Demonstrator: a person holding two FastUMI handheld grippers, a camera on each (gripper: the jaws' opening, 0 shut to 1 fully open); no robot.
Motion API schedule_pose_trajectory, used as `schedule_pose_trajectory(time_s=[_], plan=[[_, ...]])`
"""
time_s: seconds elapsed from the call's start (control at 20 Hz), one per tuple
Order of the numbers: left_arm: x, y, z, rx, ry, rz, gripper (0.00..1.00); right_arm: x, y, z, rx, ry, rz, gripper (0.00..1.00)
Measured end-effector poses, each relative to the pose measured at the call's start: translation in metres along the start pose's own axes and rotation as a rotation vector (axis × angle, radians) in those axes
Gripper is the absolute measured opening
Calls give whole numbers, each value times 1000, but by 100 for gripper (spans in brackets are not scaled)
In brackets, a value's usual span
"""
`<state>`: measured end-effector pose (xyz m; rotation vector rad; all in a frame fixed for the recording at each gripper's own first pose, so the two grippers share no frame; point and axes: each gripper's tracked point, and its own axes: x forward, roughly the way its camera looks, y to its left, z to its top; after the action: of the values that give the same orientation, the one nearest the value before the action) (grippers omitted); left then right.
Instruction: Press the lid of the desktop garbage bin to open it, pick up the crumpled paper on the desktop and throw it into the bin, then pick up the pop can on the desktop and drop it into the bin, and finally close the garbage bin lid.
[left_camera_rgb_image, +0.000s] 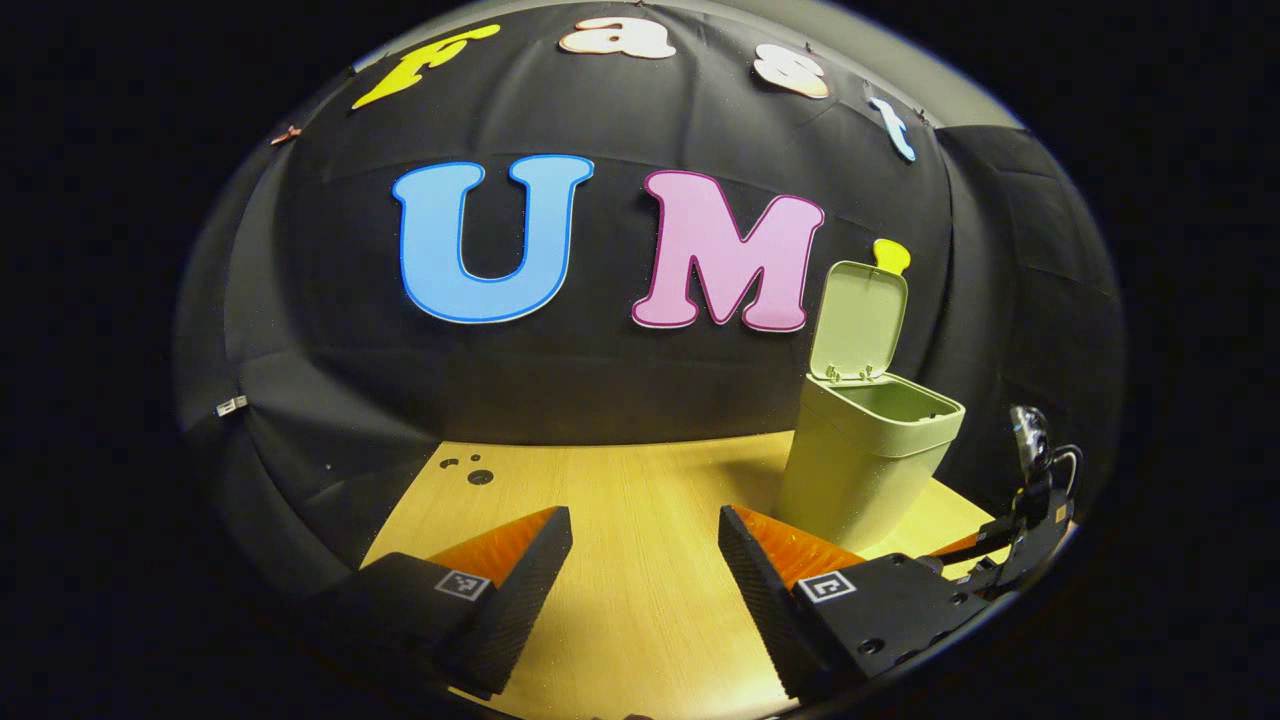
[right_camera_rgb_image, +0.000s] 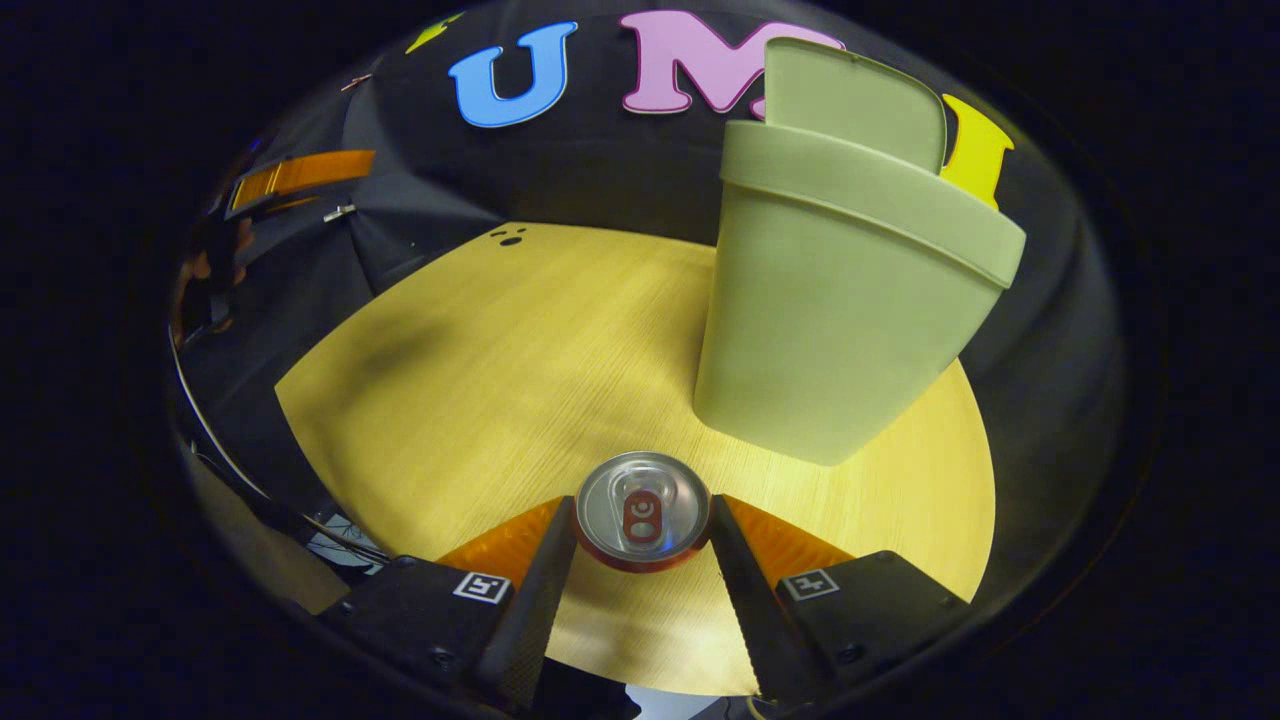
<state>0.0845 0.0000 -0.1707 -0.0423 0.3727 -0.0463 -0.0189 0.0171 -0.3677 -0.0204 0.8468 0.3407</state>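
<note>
The pale green bin (left_camera_rgb_image: 865, 465) stands on the wooden table (left_camera_rgb_image: 620, 520) with its lid (left_camera_rgb_image: 860, 320) tipped up and its mouth open. My left gripper (left_camera_rgb_image: 645, 560) is open above bare table, left of the bin, with nothing between its fingers. In the right gripper view a pop can (right_camera_rgb_image: 643, 510) with a silver top and red rim sits upright between the fingers of my right gripper (right_camera_rgb_image: 640, 545), and both fingers press its sides. The bin (right_camera_rgb_image: 840, 300) rises just beyond the can, slightly to the right. My right gripper (left_camera_rgb_image: 1030, 520) also shows low beside the bin in the left gripper view.
Small dark holes (left_camera_rgb_image: 470, 470) mark the table's far left corner. Black cloth walls close the booth behind and to the sides. In the right gripper view the left gripper (right_camera_rgb_image: 300, 175) and a hand (right_camera_rgb_image: 205, 270) are far off at the left, beyond the table edge (right_camera_rgb_image: 300, 420).
</note>
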Motion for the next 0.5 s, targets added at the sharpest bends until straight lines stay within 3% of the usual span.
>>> schedule_pose_trajectory(time_s=[0.25, 0.5], plan=[[0, -1, -7, -4, 12, 0, 96, -37, 3, 56, 59, -65, 22, 83], [2, -6, -11, -8, 23, -6, 96, -71, -1, 132, 121, -210, 38, 82]])
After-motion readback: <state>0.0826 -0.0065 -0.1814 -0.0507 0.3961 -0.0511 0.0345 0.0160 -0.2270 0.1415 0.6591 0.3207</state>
